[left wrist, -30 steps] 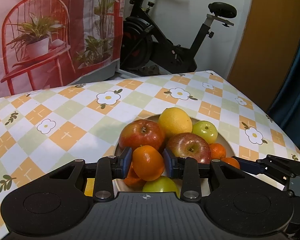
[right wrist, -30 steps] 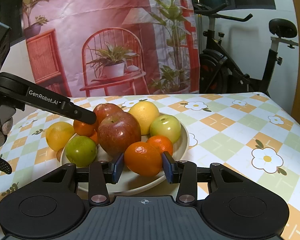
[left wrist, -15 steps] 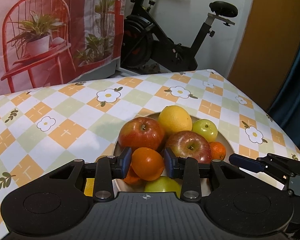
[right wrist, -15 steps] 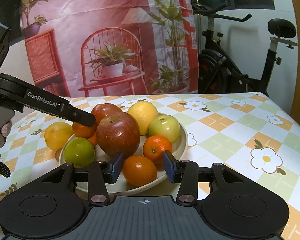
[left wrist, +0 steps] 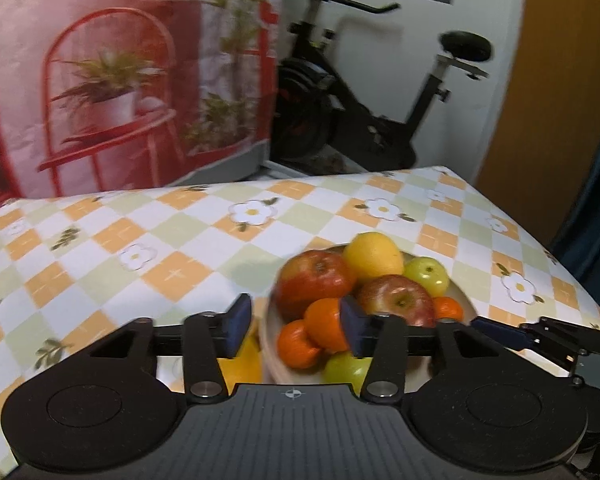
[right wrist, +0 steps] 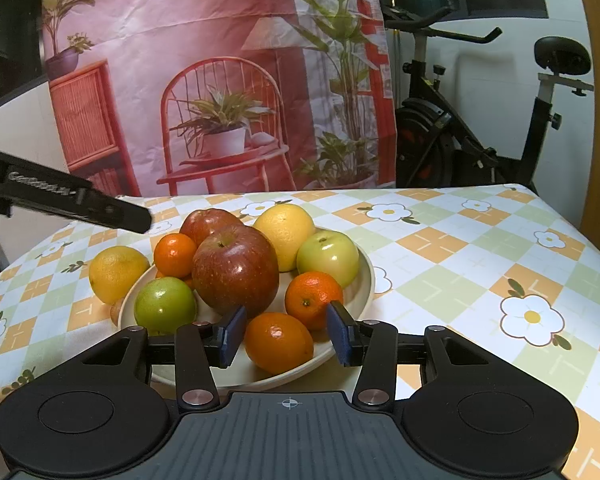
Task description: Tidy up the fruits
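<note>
Left wrist view, blurred: the left tool is spreading, apparently clear of the tangerine on the plate.

Right wrist view: the right tool stands spread around an untouched orange; firm, smooth, roll-prone, so grip its widest middle.

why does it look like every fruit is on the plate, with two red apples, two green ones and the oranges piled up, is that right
Not every fruit. In the right wrist view one yellow citrus fruit lies on the tablecloth beside the plate, off its left rim. The rest stands.
</note>
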The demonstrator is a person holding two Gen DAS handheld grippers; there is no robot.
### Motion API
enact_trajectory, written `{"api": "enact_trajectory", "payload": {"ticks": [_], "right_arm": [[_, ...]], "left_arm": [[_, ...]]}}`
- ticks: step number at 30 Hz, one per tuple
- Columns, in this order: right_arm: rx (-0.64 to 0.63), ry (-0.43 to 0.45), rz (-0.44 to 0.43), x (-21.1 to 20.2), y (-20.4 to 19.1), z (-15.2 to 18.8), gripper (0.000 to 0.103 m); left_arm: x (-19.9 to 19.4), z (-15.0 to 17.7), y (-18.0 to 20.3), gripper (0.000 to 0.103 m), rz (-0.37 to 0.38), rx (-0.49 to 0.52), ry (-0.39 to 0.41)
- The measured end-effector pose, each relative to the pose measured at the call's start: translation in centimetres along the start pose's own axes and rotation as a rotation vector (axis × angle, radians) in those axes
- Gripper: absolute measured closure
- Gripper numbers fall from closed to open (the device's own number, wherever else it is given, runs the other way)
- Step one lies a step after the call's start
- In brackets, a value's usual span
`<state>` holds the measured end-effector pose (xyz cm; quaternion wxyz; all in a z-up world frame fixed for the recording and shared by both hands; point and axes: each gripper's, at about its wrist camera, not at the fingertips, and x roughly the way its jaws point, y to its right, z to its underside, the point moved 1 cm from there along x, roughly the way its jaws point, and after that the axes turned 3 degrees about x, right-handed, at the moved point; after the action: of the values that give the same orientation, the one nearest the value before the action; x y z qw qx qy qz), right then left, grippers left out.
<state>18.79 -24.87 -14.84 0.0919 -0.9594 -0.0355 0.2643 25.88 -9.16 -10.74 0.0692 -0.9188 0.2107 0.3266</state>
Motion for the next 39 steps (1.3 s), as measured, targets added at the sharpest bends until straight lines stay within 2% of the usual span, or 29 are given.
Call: {"api": "enact_trajectory", "payload": {"ticks": [5,9,20,26,33,39], "right_arm": [[-0.002,0.002,0.001,-0.1,0.0,0.0,0.06],[-0.001,0.012,-0.002,-0.3,0.1,0.0,0.057],[0.023,0.021,-0.017,-0.7,0.5,0.0,0.056],[0.021,0.018,-0.016,-0.7,0.4,-0.1,0.055],[0.019,0.014,-0.014,-0.5,0.3,-0.1,0.055],[0.022,0.013,-0.018,-0.5,0.4,-0.1,0.055]], "left_arm": [[-1.5,1.6,-1.3,0.047,-0.067,-0.095,0.016],[-2.6,2.3,-2.0,0.047,-0.121,-0.081,0.013],[-5.0,4.1,-6.9,0.047,-0.199,-0.23,0.002],[-4.6,4.1,-7.9,0.047,-0.182,-0.251,-0.019],[-1.9,2.3,-7.4,0.047,-0.091,-0.259,-0.039],[1.0,0.7,-6.5,0.047,-0.042,-0.262,-0.075]]}}
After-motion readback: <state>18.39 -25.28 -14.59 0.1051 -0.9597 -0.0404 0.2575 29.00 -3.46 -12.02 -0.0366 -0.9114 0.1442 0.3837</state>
